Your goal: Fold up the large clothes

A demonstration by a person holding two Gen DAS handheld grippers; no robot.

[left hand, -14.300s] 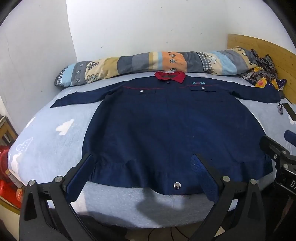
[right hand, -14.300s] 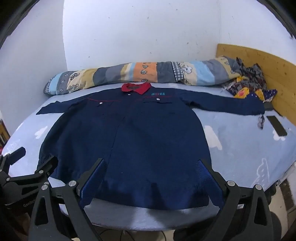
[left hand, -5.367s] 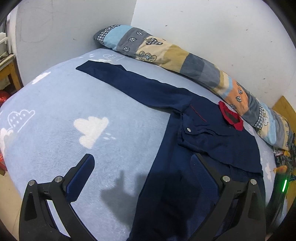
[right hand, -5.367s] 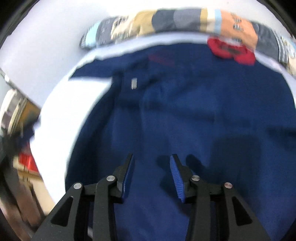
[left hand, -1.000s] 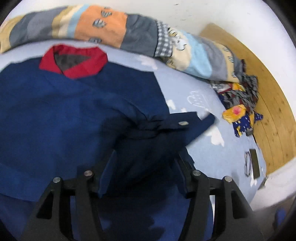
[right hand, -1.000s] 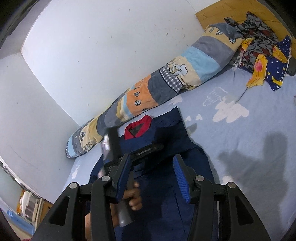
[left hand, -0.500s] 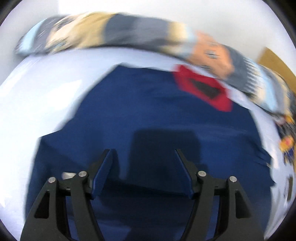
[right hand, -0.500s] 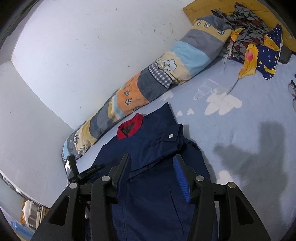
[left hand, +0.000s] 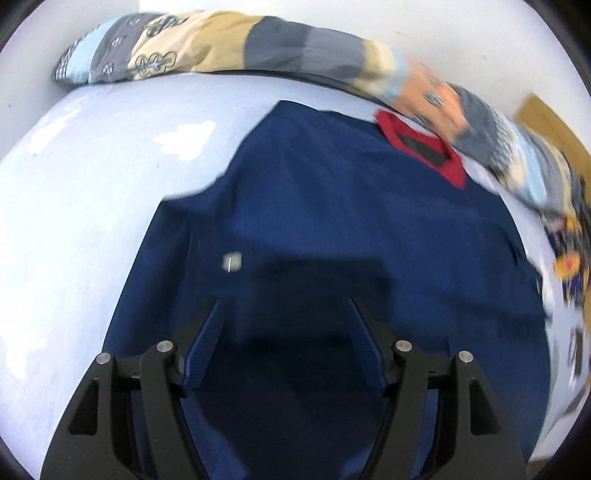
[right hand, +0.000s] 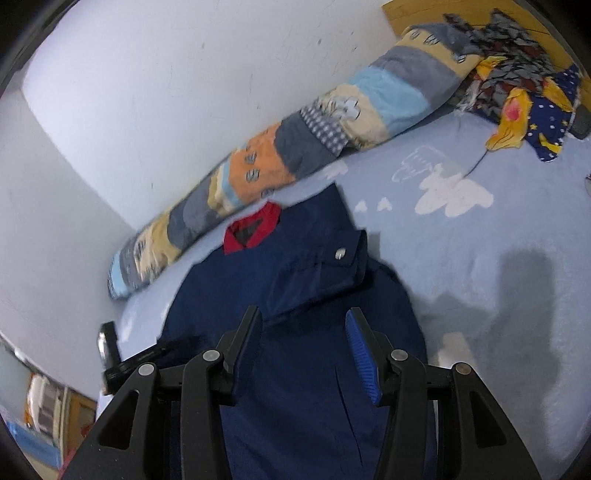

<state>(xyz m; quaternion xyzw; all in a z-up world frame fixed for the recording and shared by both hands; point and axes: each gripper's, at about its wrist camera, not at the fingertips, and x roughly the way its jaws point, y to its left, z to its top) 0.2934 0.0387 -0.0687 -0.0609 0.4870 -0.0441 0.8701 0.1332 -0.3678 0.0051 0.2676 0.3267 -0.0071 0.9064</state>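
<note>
A large navy shirt (left hand: 332, 229) with a red collar (left hand: 424, 144) lies flat on the light blue bed, both sleeves folded in over its body. In the right wrist view the shirt (right hand: 295, 295) shows its folded right sleeve, cuff with a silver button (right hand: 340, 253) on top. My left gripper (left hand: 286, 317) is open and empty above the shirt's lower middle. My right gripper (right hand: 303, 325) is open and empty above the shirt's right side, just below the folded sleeve. The left gripper also shows at the left edge of the right wrist view (right hand: 110, 354).
A long patchwork bolster (left hand: 258, 51) lies along the white wall at the back of the bed (right hand: 498, 277). A heap of patterned clothes (right hand: 517, 99) sits at the wooden headboard (right hand: 410, 11) on the right. Furniture shows beyond the bed's left edge (right hand: 44, 417).
The left gripper has let go of the right sleeve and swung left over the shirt's body, away from the right gripper's view. The right gripper has moved little.
</note>
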